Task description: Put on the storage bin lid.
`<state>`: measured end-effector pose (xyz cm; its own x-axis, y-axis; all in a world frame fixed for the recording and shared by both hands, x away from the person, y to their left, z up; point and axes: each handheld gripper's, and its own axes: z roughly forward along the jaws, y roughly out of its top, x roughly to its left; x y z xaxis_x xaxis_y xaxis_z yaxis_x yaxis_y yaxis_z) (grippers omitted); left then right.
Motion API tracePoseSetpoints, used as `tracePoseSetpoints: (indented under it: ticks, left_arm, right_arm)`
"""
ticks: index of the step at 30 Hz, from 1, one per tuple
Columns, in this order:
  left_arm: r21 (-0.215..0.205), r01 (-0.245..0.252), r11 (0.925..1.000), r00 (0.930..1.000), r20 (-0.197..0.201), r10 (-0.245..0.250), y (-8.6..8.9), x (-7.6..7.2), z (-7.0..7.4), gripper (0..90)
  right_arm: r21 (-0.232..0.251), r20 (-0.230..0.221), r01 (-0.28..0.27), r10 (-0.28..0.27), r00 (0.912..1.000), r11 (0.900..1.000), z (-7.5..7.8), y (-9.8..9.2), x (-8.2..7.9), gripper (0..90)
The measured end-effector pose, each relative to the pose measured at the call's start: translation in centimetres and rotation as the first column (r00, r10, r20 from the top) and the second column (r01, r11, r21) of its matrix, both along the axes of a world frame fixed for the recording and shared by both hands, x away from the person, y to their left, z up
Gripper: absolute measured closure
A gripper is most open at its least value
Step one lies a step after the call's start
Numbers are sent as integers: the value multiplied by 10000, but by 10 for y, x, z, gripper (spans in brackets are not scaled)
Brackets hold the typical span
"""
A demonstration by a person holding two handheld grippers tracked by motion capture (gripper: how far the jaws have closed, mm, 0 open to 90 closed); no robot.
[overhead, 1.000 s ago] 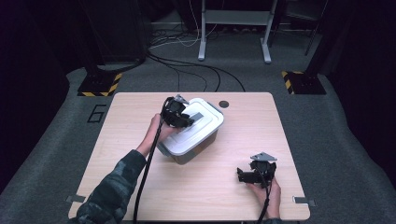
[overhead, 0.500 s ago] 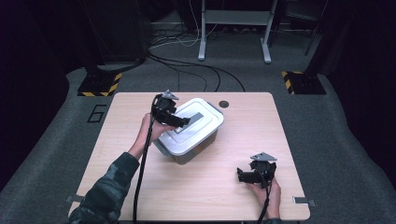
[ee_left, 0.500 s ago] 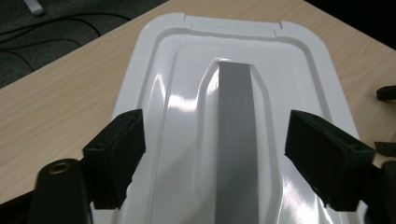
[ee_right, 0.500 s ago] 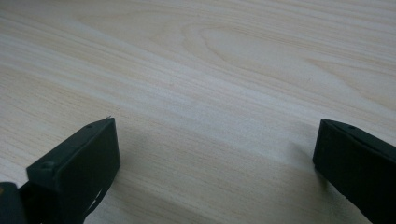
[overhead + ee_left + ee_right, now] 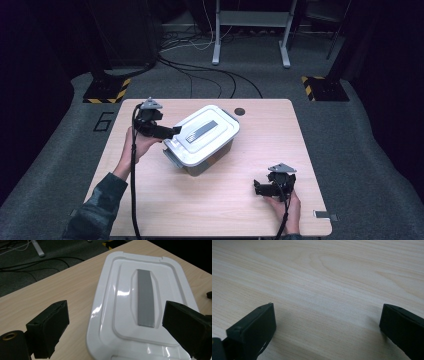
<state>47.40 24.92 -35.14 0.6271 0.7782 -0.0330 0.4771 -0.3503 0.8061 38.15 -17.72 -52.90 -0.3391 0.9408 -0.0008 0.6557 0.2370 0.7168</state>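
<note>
The left gripper has drawn back off the box lid, jaws just spread; right gripper spread over bare table.

One readable mark: a large pale digit "6" on the grey floor, just left of the table. No print legible on the box lid or its grey strip; no brand or label elsewhere.

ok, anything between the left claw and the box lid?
Nothing visible. The left claw hangs open just off the near-left edge of the white lid; its jaws have just been opening, with nothing between them. Bare table around the box.
</note>
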Motion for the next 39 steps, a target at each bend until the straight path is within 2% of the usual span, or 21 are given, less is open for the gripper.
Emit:
tracePoseSetpoints:
  ticks: [3, 4, 5, 8, 15, 19, 25, 30, 35, 39]
  left_arm:
    - [22, -231, 9997, 9997, 58, 231, 16, -10, -7, 60]
    - [22, -231, 9997, 9997, 58, 231, 16, -10, -7, 55]
    - [63, -326, 9994, 9994, 76, 325, 24, -15, -13, 52]
    - [189, -447, 9988, 9990, 32, 446, 33, -22, -20, 42]
    - [585, -920, 9940, 9957, -50, 925, 62, -41, -50, 30]
    - [608, -1154, 9915, 9930, -193, 1167, 77, -50, -68, 25]
    - [676, -1439, 9873, 9862, -722, 1487, 96, -63, -101, 19]
    - [553, -1836, 9814, 9748, -1187, 1890, 113, -74, -128, 19]
    - [585, -2119, 9755, 9667, -1343, 2181, 123, -87, -152, 7]
    - [636, -2262, 9720, 9656, -1169, 2324, 127, -100, -172, 0]
  right_arm:
    - [0, -8, 4, -4, 10000, 10000, 0, 0, 0, 0]
    - [-3, -14, 2, -2, 10000, 10000, 0, 0, 0, 0]
    - [-2, -13, 1, -1, 10000, 10000, 0, 0, 0, 0]
    - [-2, -12, 3, -3, 10000, 10000, 0, 0, 0, 0]
    - [-1, -14, 7, -7, 10000, 10000, 0, 0, 0, 0]
    - [-3, -10, 4, -4, 10000, 10000, 0, 0, 0, 0]
    - [-8, -10, 7, -7, 10000, 10000, 0, 0, 0, 0]
    - [0, -20, 14, -14, 10000, 10000, 0, 0, 0, 0]
    - [-2, -13, 9, -9, 10000, 10000, 0, 0, 0, 0]
    - [-1, -14, 11, -11, 10000, 10000, 0, 0, 0, 0]
